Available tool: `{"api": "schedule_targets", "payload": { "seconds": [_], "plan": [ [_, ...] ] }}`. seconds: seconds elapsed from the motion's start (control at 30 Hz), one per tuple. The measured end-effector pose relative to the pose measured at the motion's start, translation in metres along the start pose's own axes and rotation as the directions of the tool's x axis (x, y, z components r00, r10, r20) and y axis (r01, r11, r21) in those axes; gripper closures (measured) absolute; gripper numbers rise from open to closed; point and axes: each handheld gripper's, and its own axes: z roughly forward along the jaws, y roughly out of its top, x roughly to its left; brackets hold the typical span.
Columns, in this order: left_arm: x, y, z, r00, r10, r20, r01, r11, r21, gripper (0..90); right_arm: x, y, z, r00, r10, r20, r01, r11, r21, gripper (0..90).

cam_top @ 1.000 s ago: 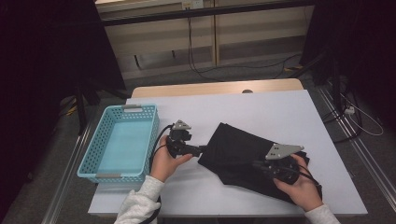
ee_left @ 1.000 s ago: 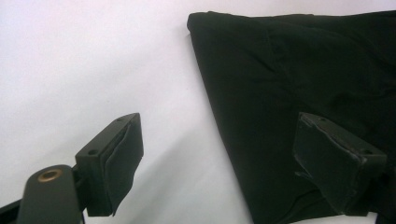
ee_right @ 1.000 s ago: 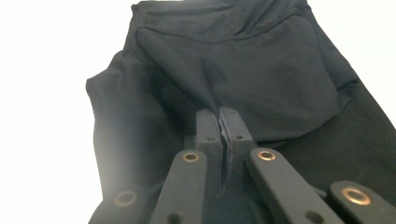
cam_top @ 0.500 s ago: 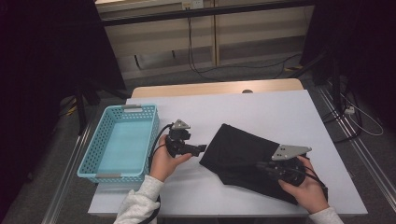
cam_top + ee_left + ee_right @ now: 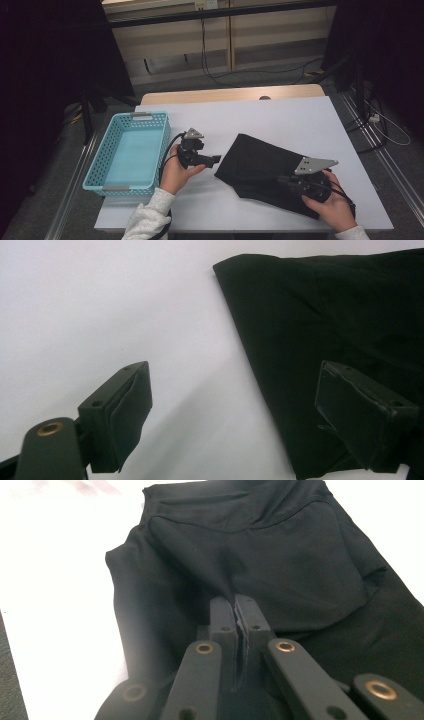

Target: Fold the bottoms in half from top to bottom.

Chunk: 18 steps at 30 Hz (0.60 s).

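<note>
The black fabric garment (image 5: 265, 167) lies flat and partly folded on the white rectangular desk (image 5: 280, 120), to the right of the light-blue perforated plastic basket (image 5: 131, 152) that sits at the desk's left edge.

The right claw (image 5: 286, 181) sits over the garment's near right part. In the right gripper view its jaws stand together, pinched on a raised ridge of the black cloth (image 5: 235, 602); the fabric pulls up toward the pads.

The left claw (image 5: 216, 159) is between the basket and the garment, pointing at the garment's left edge. In the left gripper view the jaws stand wide apart, with nothing clamped: one pad (image 5: 120, 415) is over bare desk, the other (image 5: 360, 415) is over the garment's edge. Contact with the cloth cannot be told.
</note>
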Motion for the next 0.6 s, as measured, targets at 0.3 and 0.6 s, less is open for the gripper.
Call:
{"api": "schedule_targets", "payload": {
  "seconds": [0.3, 0.6],
  "plan": [
    [0.000, 0.000, 0.000, 1.0000, -0.003, 0.004, 0.003, 1.0000, 0.002, 14.6, 0.000, -0.003, -0.004, 1.0000, 0.006, -0.002, -0.006, 1.0000, -0.004, 88.4],
    [-0.001, -0.001, 0.002, 1.0000, -0.003, 0.005, 0.003, 1.0000, 0.009, 14.6, 0.001, -0.007, -0.011, 1.0000, 0.010, -0.001, -0.010, 1.0000, -0.003, 88.5]
  ]
}}
